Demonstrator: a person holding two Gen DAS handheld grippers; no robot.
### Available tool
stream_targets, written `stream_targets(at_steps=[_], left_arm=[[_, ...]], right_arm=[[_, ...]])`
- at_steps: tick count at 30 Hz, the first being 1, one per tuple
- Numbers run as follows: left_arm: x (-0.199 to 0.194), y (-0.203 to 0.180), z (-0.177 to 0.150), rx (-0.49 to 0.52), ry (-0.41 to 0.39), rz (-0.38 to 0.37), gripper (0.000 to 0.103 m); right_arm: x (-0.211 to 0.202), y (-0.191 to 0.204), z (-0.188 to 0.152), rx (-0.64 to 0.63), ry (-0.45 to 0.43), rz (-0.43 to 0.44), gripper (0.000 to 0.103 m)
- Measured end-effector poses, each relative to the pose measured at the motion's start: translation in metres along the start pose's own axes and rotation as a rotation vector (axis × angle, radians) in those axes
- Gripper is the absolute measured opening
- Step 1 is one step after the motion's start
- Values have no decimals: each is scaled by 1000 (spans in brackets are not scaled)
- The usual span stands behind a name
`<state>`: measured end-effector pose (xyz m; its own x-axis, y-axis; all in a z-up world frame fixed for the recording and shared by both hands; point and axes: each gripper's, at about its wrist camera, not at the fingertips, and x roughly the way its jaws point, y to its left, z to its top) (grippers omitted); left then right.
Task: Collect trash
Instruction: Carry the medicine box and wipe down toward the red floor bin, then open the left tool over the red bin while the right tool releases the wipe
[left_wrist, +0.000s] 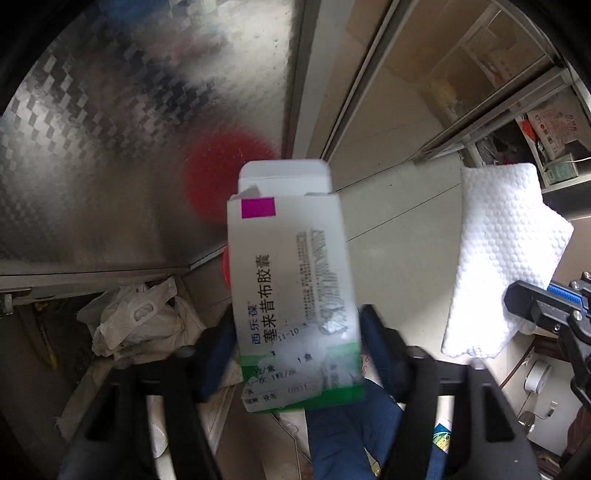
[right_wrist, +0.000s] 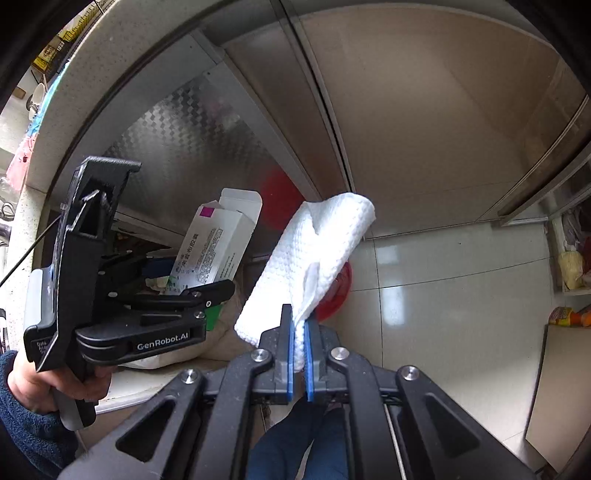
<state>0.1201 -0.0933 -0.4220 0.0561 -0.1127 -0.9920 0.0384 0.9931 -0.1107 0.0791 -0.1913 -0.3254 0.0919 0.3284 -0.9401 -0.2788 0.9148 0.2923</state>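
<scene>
A white medicine box (left_wrist: 291, 295) with a magenta square, green band and open top flap stands upright between the jaws of my left gripper (left_wrist: 295, 325). The jaws stand a little wider than the box, so the pads do not press on it. The right wrist view shows the same box (right_wrist: 214, 247) above the left gripper (right_wrist: 192, 277). My right gripper (right_wrist: 300, 317) is shut on a folded white paper towel (right_wrist: 317, 251), which sticks up from its blue pads (right_wrist: 291, 354). A red round container (right_wrist: 338, 291) sits on the floor below the towel, mostly hidden.
A patterned metal cabinet door (left_wrist: 110, 147) fills the left and mirrors the red container. Crumpled white bags (left_wrist: 129, 325) lie at its foot. Beige floor tiles (right_wrist: 443, 288) spread to the right. Shelves with packets (right_wrist: 570, 266) stand at the far right. A hand (right_wrist: 29, 376) holds the left gripper.
</scene>
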Motion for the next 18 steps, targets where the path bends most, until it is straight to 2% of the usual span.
stream_targets(at_steps=[1,5,9,13,18], left_arm=[[0,1,0,2,-2,3,85],[0,0,-3,6,-15,33,88],[-10,-2,-5,-2,-27,38,103],[-20,8,-11,-26,-50,49,103],[-18,19,-18,-53,-35,69,103]], right_arm=[[-2,-3,0,1,2,-1,4],[-2,-4,-1,2,5,-7,4],[1,2,-2,0,7,-3,4],[6,8,1,-21,0,-4,4],[23,17,5,-57,29,11,4]])
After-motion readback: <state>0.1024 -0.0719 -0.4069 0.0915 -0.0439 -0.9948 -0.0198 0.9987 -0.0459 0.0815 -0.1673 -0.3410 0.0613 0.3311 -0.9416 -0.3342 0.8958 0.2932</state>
